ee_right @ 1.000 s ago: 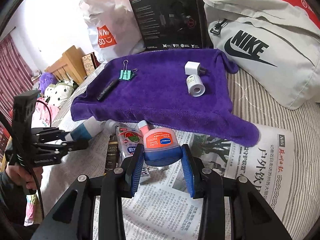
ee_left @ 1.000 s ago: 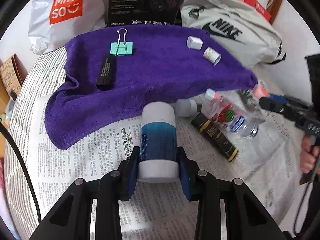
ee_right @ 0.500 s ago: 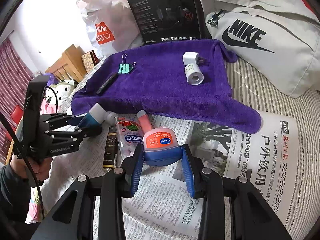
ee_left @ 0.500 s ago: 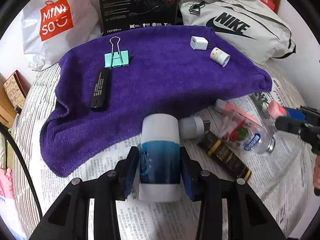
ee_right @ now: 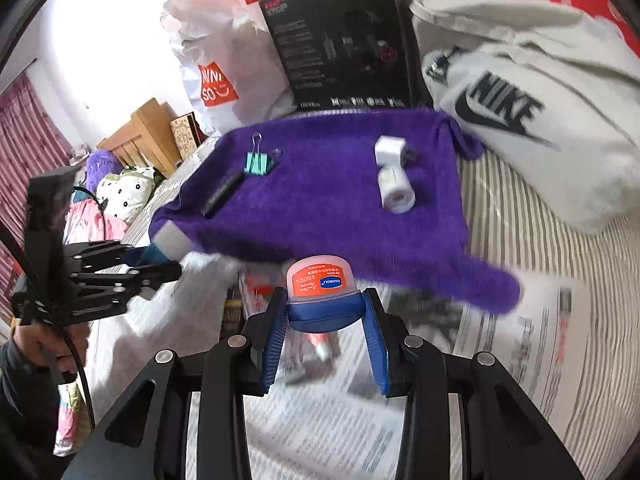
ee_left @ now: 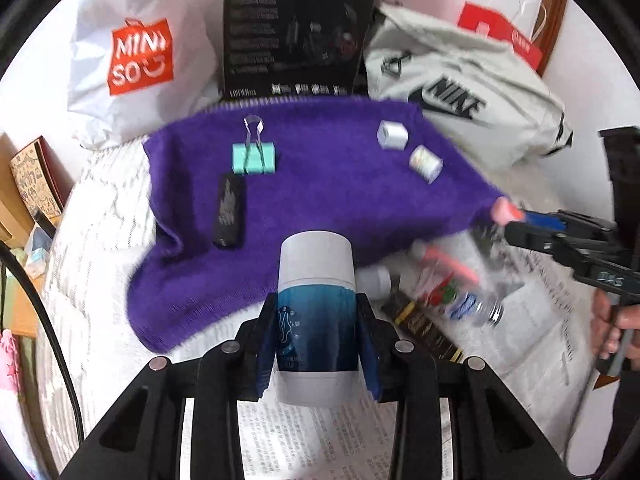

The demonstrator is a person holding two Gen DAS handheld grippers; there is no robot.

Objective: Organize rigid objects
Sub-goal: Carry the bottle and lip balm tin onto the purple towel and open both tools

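My left gripper point(ee_left: 317, 336) is shut on a white and blue bottle point(ee_left: 316, 304), held above the near edge of the purple towel point(ee_left: 320, 184). My right gripper point(ee_right: 325, 332) is shut on a small pink jar with a blue lid point(ee_right: 320, 292), held near the towel's front edge point(ee_right: 328, 208). On the towel lie a green binder clip point(ee_left: 253, 157), a black flat stick point(ee_left: 229, 210), a white charger plug point(ee_left: 393, 135) and a small white roll point(ee_left: 425, 163). The right gripper also shows in the left wrist view point(ee_left: 516, 220).
On the newspaper point(ee_left: 304, 436) lie a clear water bottle point(ee_left: 460, 292), a dark tube point(ee_left: 424, 332) and a small white bottle point(ee_left: 374, 280). Behind the towel stand a Miniso bag point(ee_left: 136, 60), a black box point(ee_left: 296, 28) and a Nike bag point(ee_left: 460, 92).
Both grippers have lifted and moved forward toward the towel with their objects still held. The view is blurred by motion.
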